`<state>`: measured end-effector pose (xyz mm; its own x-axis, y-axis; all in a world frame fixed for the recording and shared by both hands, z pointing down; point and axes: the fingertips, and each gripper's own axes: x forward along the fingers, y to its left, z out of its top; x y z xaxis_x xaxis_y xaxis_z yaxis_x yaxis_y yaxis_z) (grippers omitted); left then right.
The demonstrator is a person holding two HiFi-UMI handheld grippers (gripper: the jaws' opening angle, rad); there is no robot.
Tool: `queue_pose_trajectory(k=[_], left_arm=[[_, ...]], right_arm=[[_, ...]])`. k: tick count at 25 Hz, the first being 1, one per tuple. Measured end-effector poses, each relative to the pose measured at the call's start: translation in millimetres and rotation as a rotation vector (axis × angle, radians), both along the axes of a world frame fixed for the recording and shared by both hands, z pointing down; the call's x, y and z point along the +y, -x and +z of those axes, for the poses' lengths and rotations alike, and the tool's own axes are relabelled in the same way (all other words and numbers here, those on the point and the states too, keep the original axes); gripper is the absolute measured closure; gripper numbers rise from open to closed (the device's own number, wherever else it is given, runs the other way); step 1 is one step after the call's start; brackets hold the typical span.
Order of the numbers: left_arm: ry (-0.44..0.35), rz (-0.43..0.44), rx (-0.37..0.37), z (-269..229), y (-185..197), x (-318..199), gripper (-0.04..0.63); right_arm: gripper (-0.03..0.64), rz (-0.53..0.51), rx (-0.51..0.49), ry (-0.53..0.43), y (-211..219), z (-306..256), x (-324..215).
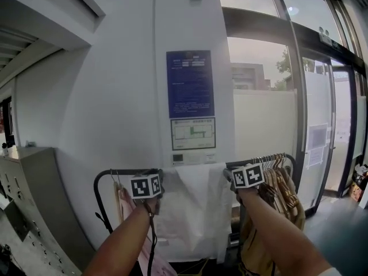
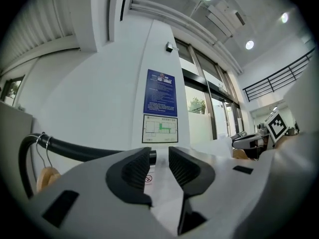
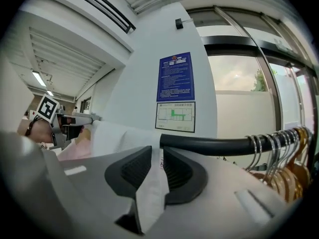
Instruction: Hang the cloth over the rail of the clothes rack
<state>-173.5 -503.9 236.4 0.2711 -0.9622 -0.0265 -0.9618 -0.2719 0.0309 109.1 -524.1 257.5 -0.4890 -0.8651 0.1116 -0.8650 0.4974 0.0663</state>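
Observation:
The white cloth [image 1: 192, 211] hangs draped over the black rail [image 1: 123, 172] of the clothes rack, in front of the white pillar. My left gripper [image 1: 160, 179] is at the cloth's left top corner and my right gripper [image 1: 229, 175] at its right top corner, both level at the rail. In the left gripper view the gripper [image 2: 160, 158] has its jaws apart, with cloth [image 2: 167, 203] lying below the gap and the rail [image 2: 75, 151] just beyond. In the right gripper view the gripper [image 3: 158, 156] shows a narrow gap, a fold of cloth [image 3: 149, 195] loose between its pads, and the rail [image 3: 214, 144] ahead.
Wooden hangers [image 1: 282, 183] crowd the rail's right end, and more hangers [image 3: 289, 153] show in the right gripper view. A pink garment [image 1: 129, 211] hangs at the left end. A blue notice [image 1: 190, 84] is on the pillar. A grey cabinet [image 1: 34, 200] stands left, glass doors [image 1: 322, 137] right.

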Motion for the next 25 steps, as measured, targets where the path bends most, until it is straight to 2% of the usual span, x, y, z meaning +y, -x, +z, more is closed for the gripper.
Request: queue_pose_trajectory(k=[7,10,15,17,25], left_arm=[[0.005,-0.051,0.004,32,7,-3,0.488],[0.006,-0.022,0.014,38,4,-7,0.488],[0.002,0.016,-0.018,31,-8,-10,0.489],[-0.014,0.002,-0.04,28,-8,-7,0.581],[-0.023,-0.009,-0.05,20,2,1,0.588]], right_arm=[[0.561,0.006,-0.004,-0.019,1,0,-4],[0.558,-0.009,0.0,-0.002,5,4,-4],[0.561,-0.013,0.002,-0.004,14,6,-5],[0.603,-0.002,0.012,-0.016,14,5,-4],[0.612,0.066,0.028,-0.036,-4,-4,1]])
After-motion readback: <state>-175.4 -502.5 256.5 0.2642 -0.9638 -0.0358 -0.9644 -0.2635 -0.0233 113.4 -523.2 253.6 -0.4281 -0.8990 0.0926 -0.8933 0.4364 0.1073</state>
